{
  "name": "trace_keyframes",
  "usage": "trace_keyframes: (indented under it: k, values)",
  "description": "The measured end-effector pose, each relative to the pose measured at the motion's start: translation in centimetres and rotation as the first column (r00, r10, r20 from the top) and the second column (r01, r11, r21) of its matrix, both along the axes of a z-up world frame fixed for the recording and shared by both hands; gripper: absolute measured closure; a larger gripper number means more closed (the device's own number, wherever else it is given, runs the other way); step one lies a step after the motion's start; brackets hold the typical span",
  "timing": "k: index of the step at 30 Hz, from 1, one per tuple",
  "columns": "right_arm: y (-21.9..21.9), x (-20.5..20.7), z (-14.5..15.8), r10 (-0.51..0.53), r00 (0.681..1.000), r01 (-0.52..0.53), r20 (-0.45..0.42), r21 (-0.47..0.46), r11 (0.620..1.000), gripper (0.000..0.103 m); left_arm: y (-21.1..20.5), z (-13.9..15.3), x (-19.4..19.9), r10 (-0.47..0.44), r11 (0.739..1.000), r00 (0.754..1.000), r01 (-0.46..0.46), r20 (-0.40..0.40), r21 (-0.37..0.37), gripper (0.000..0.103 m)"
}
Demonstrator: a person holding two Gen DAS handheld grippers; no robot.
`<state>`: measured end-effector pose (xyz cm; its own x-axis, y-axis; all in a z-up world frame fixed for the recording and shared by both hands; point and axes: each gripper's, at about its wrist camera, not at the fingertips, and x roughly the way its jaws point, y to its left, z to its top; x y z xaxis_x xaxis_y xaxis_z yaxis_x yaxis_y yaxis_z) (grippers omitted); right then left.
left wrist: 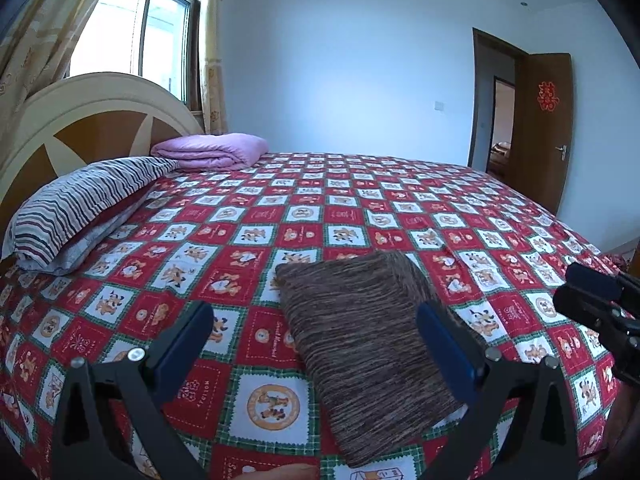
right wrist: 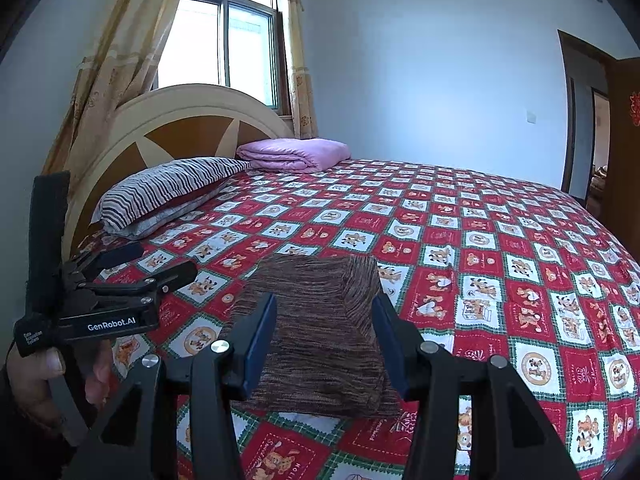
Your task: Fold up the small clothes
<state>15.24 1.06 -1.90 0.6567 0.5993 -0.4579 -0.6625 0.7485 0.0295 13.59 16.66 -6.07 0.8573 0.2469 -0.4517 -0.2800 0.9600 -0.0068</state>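
Observation:
A brown striped knit garment (left wrist: 360,344) lies folded into a narrow rectangle on the red checked bedspread (left wrist: 248,216); it also shows in the right wrist view (right wrist: 320,332). My left gripper (left wrist: 316,332) is open and empty, held above the garment's near left part. My right gripper (right wrist: 325,320) is open and empty, its fingers straddling the garment from above. The right gripper shows at the right edge of the left wrist view (left wrist: 596,300). The left gripper shows at the left of the right wrist view (right wrist: 132,268), held in a hand.
A striped pillow (left wrist: 80,208) and a folded pink blanket (left wrist: 212,150) lie by the headboard (left wrist: 96,120) at the far left. A window with curtains is behind it. An open brown door (left wrist: 544,128) stands at the right. The bedspread (right wrist: 500,248) stretches wide to the right.

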Motion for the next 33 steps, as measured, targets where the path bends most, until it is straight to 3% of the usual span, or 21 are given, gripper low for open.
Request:
trace_keyframes:
  k: [23,33]
  values:
    - [-1.2,-1.0,1.2,-0.011,0.998,0.008,0.054,0.055,0.998,0.052,0.3,1.1,-0.6,0.011,1.000,0.999,-0.012,0.031,0.007,0.000]
    - [-0.8,-1.3,0.9,0.012,0.998,-0.014,0.054,0.039,0.999,0.051,0.0,1.0,-0.7,0.021,0.999,0.999,-0.022,0.038,0.049,0.000]
